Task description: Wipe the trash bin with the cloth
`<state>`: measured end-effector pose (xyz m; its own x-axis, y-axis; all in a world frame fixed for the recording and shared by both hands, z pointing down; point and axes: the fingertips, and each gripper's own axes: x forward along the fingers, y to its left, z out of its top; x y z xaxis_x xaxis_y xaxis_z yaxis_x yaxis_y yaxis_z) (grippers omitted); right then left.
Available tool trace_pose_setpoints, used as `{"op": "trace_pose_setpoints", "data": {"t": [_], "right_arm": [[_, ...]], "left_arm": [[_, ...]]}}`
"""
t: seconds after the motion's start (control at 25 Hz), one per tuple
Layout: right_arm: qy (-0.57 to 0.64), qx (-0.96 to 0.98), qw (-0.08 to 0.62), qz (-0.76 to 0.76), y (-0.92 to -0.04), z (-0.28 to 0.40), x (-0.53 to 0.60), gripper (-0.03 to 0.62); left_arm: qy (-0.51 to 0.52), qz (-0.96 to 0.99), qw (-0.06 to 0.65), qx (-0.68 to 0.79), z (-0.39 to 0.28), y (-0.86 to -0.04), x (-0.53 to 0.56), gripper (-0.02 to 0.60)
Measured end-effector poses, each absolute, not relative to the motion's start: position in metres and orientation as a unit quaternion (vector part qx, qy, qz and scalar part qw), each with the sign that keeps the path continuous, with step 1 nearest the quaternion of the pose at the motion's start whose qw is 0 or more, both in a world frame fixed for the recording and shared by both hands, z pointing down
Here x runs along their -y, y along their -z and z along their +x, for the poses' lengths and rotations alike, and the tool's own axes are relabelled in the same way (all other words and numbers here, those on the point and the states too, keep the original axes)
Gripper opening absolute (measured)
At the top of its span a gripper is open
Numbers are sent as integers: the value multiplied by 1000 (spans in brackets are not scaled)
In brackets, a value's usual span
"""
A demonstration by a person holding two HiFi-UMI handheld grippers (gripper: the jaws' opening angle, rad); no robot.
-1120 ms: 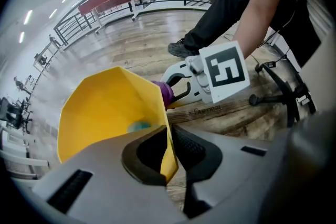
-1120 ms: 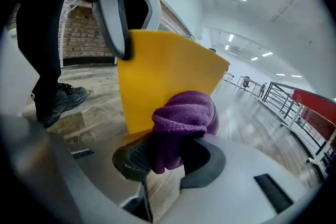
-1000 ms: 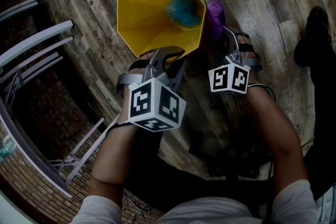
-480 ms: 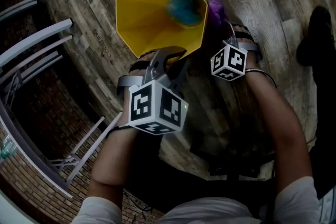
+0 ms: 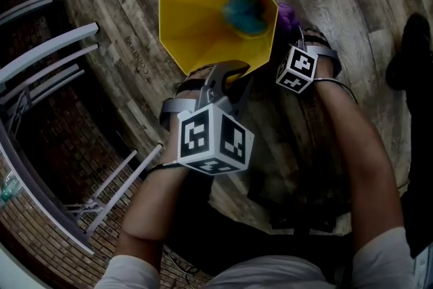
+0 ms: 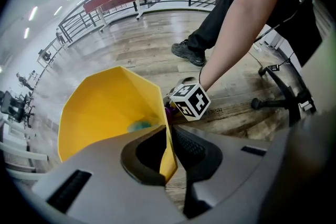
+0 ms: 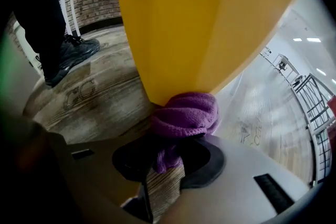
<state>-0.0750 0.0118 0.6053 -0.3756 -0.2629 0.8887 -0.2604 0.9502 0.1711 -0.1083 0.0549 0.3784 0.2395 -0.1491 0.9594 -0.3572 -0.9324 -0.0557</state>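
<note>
The wiping looks to be under way on the outside of the yellow trash bin [image 5: 203,17], which stands on the wooden floor [image 5: 352,3] with its mouth open toward the head view. The left gripper [image 6: 167,157] is clenched on the bin's near rim, one jaw inside the wall and one outside, steadying it. The right gripper [image 7: 170,157] is clamped on the purple cloth [image 7: 185,115]. The cloth's bunched end bulges out past the jaws and presses against the bin's outer wall, low down near its bottom edge (the head view shows only a purple scrap of it, at the bin's right side). As I judge it, the next move calls for dragging the cloth along that wall with steady pressure while the left gripper keeps the light bin from tipping or sliding. A blue-green thing [image 5: 245,12] lies inside the bin; what it is I cannot tell.
</note>
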Motion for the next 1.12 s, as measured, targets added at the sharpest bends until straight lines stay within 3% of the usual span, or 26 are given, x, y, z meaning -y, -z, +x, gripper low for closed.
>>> {"op": "trace_pose_setpoints", "data": {"t": [0.16, 0.28, 0.4, 0.84, 1.12], "right_arm": [[-26, 826, 540, 158, -609, -71, -11, 112], [-32, 822, 546, 157, -610, -67, -13, 112], [-25, 821, 549, 153, -611, -64, -11, 112], [-47, 816, 546, 182, -611, -65, -9, 112], [-115, 832, 472, 267, -572, -47, 1, 112]], "left_arm": [[-571, 800, 89, 163, -105, -365, -57, 42], [-576, 802, 57, 147, -111, -350, -63, 105], [-590, 794, 36, 142, -131, -343, -69, 128], [-631, 757, 16, 172, -180, -376, -62, 129], [-630, 756, 47, 170, -169, -380, -62, 71]]}}
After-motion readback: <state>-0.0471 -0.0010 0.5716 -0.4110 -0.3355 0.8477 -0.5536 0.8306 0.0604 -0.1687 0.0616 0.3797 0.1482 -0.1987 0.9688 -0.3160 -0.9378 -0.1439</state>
